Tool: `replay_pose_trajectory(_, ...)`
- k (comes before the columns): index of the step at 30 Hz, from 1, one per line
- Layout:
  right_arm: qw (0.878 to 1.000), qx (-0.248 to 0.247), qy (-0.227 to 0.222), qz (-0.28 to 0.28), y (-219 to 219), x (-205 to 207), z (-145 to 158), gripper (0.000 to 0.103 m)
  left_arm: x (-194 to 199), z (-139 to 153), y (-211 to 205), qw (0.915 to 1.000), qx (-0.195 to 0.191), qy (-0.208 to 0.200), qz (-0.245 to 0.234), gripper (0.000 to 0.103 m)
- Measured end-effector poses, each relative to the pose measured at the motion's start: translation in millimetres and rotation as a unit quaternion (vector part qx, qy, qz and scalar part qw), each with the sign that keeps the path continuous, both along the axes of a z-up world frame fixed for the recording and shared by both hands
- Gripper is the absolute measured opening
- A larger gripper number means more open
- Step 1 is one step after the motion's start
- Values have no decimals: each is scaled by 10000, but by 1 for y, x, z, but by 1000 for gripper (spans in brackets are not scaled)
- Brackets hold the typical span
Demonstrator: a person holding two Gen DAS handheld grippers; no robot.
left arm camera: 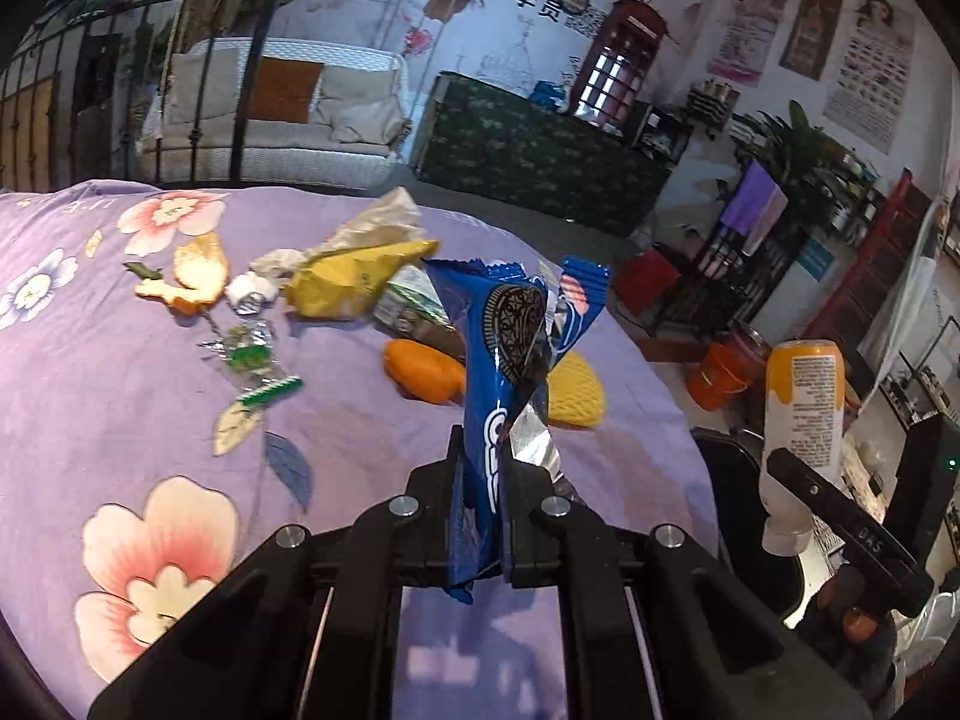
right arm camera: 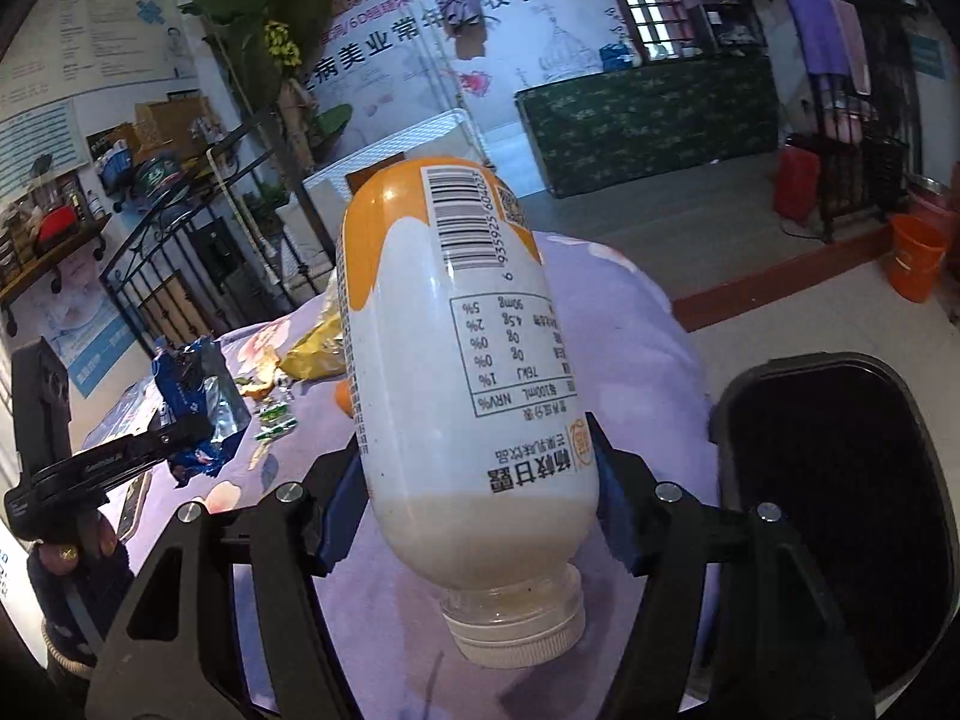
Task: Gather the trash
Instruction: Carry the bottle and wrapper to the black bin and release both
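My left gripper (left arm camera: 480, 468) is shut on a blue Oreo wrapper (left arm camera: 510, 348) and holds it upright above the purple flowered cloth (left arm camera: 120, 372). The wrapper also shows in the right wrist view (right arm camera: 192, 396). My right gripper (right arm camera: 480, 456) is shut on a white and orange drink bottle (right arm camera: 462, 372), held upside down with its cap toward the camera; it also shows in the left wrist view (left arm camera: 801, 420). A black trash bin (right arm camera: 840, 480) stands open just right of the bottle.
On the cloth lie a yellow bag (left arm camera: 354, 282), orange peel (left arm camera: 198, 276), crumpled tissue (left arm camera: 264, 282), a green-striped clear wrapper (left arm camera: 258, 360), a carton (left arm camera: 414, 306), an orange piece (left arm camera: 426, 369) and a yellow net (left arm camera: 576, 390). An orange bucket (right arm camera: 915, 255) stands on the floor.
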State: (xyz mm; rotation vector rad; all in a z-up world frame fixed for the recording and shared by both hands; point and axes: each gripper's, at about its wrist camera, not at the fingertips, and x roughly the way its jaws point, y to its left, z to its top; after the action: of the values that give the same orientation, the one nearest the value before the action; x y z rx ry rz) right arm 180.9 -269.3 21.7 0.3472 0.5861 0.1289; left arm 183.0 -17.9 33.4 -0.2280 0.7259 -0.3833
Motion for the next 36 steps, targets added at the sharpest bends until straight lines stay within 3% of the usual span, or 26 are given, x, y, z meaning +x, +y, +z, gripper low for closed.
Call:
replay_pose_trajectory(8,9928,-55,371,-1134,-66,-26,-14,65,-7,-7,-79,9955,-27,53,-943,9)
replay_pose_trajectory(14,9763,87,1110,-1853,-110,-25,-44,65,-10,-11,-130,9881,95,55,-1537,9)
replay_pose_trajectory(21,9505,416,2223,-2132,-147,-10,-100,65,-16,-19,-173,9786,234,96,-2040,9)
replay_pose_trajectory(25,9400,309,2629,-2152,-152,-4,-118,65,-23,-25,-191,9730,321,123,-2284,9)
replay_pose_trajectory(30,9293,410,2937,-2203,-159,2,-130,68,-28,-34,-209,9661,423,213,-2539,9)
replay_pose_trajectory(36,9342,452,2704,-2282,-160,-12,-126,73,-31,-42,-230,9596,511,305,-2751,9)
